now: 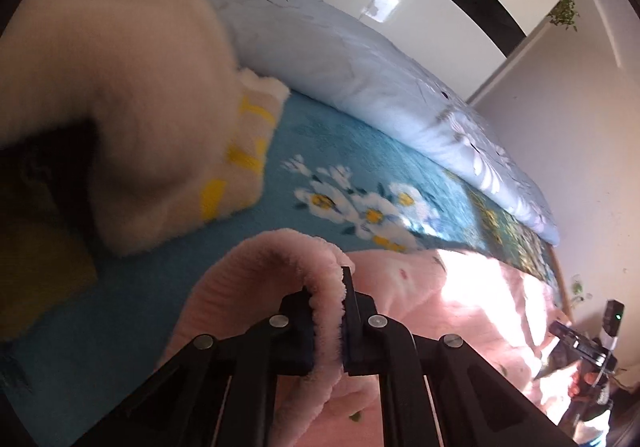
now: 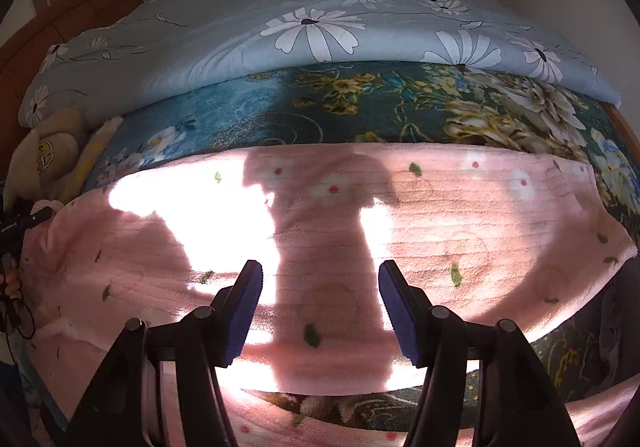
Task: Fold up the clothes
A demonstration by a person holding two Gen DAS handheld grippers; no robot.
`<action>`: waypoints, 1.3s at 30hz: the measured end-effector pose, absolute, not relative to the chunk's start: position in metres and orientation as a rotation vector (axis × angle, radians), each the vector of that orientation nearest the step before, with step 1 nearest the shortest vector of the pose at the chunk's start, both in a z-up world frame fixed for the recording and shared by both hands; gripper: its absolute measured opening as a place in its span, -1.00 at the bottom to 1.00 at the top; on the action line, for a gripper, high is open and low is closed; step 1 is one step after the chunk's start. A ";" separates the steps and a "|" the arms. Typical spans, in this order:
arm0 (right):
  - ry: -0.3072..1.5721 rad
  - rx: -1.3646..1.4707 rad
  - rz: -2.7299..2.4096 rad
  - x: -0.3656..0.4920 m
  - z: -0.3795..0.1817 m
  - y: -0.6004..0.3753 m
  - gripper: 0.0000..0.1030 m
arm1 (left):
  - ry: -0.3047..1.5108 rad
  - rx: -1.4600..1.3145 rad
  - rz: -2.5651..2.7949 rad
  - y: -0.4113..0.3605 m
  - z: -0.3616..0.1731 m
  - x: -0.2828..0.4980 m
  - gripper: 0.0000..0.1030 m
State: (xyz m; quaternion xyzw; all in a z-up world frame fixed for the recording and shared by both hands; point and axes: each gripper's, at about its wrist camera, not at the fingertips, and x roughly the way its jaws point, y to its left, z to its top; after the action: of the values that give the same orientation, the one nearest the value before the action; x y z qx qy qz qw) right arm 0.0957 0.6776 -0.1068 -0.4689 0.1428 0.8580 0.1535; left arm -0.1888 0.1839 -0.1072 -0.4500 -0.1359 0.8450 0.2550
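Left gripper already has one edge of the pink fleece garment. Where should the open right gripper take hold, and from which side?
Probably the near hem of the pink fleece garment, just ahead of the right gripper. Elsewhere it lies flat on the teal floral blanket, offering no fold to pinch, so come in low from the near side, one finger under the edge. The left gripper pinches a raised fold.
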 end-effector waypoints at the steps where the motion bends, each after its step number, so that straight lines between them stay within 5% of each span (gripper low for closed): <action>1: 0.415 -1.341 2.455 0.097 -0.107 0.681 0.20 | -0.376 -1.194 2.363 0.176 -0.102 -0.194 -0.82; 4: 0.440 -1.331 2.441 0.098 -0.109 0.689 0.20 | -0.401 -1.186 2.454 0.164 -0.098 -0.212 -0.82; 9: 0.488 -1.345 2.419 0.099 -0.119 0.695 0.20 | -0.171 -1.263 2.509 0.191 -0.116 -0.223 -0.79; 12: 0.494 -1.355 2.419 0.101 -0.120 0.693 0.20 | -0.260 -1.336 2.450 0.186 -0.126 -0.227 -0.73; 13: 0.490 -1.355 2.423 0.102 -0.118 0.692 0.20 | -0.294 -1.364 2.432 0.183 -0.127 -0.226 -0.66; 15: 0.482 -1.348 2.434 0.106 -0.112 0.689 0.20 | -0.297 -1.386 2.420 0.177 -0.123 -0.219 -0.07; 18: 0.477 -1.312 2.457 0.116 -0.097 0.685 0.20 | -0.247 -1.364 2.425 0.167 -0.109 -0.197 0.24; 26: 0.474 -1.168 2.542 0.190 -0.057 0.664 0.20 | -0.304 -1.179 2.506 0.103 -0.068 -0.084 0.33; 31: 0.476 -1.094 2.474 0.284 -0.054 0.661 0.20 | -0.439 -1.221 2.501 0.063 -0.098 -0.022 0.39; 39: 0.726 -0.946 2.220 0.427 -0.078 0.698 0.20 | -0.711 -1.378 2.395 0.032 -0.155 0.019 0.39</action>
State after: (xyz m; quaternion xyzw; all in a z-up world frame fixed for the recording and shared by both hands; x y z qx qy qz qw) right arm 0.4266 0.6976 -0.0783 -0.3573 0.2742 0.8387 0.3061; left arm 0.0189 0.0317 -0.1550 -0.4778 -0.2468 0.8308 0.1436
